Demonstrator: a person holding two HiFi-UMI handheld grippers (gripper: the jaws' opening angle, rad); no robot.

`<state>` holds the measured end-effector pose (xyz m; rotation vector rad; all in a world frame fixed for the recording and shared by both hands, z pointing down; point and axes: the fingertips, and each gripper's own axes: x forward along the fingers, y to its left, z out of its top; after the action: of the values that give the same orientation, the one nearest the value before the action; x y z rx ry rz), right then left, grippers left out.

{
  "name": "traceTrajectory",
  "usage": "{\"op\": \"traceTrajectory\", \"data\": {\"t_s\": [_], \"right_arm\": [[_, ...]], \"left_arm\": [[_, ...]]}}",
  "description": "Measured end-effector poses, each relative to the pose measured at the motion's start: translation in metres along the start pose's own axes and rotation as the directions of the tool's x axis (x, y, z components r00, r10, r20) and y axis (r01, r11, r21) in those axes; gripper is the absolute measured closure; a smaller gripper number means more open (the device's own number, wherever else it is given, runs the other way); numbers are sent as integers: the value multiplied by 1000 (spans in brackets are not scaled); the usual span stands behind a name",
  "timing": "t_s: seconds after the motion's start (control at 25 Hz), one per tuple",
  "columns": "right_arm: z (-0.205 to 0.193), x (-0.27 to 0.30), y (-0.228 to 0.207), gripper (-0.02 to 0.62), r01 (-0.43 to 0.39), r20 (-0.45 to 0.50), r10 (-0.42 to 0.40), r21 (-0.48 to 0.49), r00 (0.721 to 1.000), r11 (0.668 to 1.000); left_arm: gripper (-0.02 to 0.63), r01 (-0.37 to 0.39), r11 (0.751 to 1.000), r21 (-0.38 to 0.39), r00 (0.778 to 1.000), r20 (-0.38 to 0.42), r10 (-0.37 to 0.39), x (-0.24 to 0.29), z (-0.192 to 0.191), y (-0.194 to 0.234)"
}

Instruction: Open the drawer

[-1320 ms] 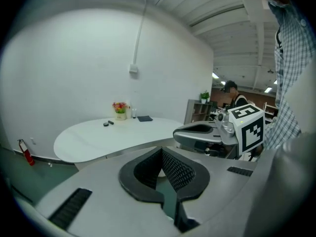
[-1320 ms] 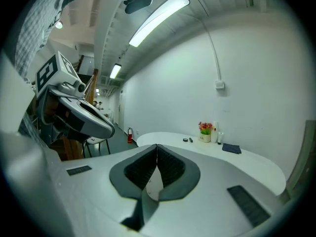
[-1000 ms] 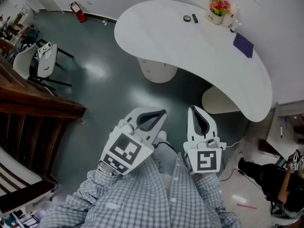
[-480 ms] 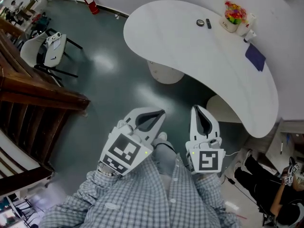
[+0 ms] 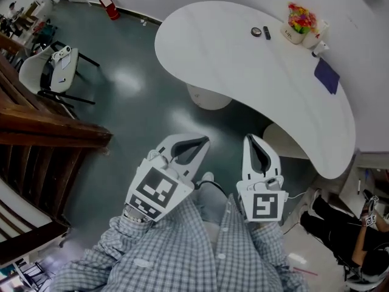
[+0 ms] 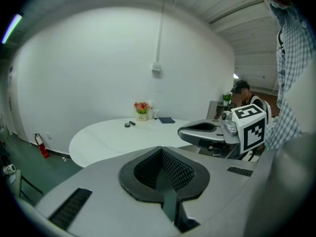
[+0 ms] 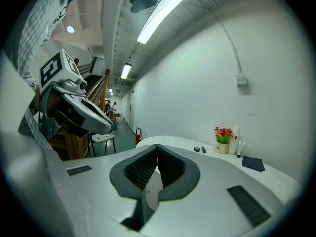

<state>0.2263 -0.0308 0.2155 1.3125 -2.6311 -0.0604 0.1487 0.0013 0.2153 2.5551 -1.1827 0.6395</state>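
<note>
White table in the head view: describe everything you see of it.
The table is white, with a curved bean-shaped top on two round white pedestals. It stands on dark green floor by the wall. Near its wall side sit a flower pot, white bottles, two small dark items and a dark blue cloth.

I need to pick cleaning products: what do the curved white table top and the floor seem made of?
Table top: probably white laminate or painted board, smooth and matte; no grain or seams show. Floor: likely dark green vinyl or poured coating, semi-glossy; a patch of light reflects on it.
</note>
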Motion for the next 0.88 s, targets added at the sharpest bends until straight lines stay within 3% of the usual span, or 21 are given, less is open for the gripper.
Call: {"op": "traceTrajectory", "data": {"t_s": [0.48, 0.72, 0.88], "right_arm": [[20, 93, 67, 586, 41, -70, -40, 8, 997, 999], [15, 130, 97, 586, 109, -160, -102, 30, 982, 994], [18, 155, 120, 586, 130, -163, -120, 52, 979, 990]], "left_arm": [[603, 63, 998, -23, 998, -11, -63, -27, -21, 111], [603, 136, 991, -17, 990, -36, -136, -42, -41, 156], [603, 203, 979, -11, 977, -59, -203, -42, -56, 175]]}}
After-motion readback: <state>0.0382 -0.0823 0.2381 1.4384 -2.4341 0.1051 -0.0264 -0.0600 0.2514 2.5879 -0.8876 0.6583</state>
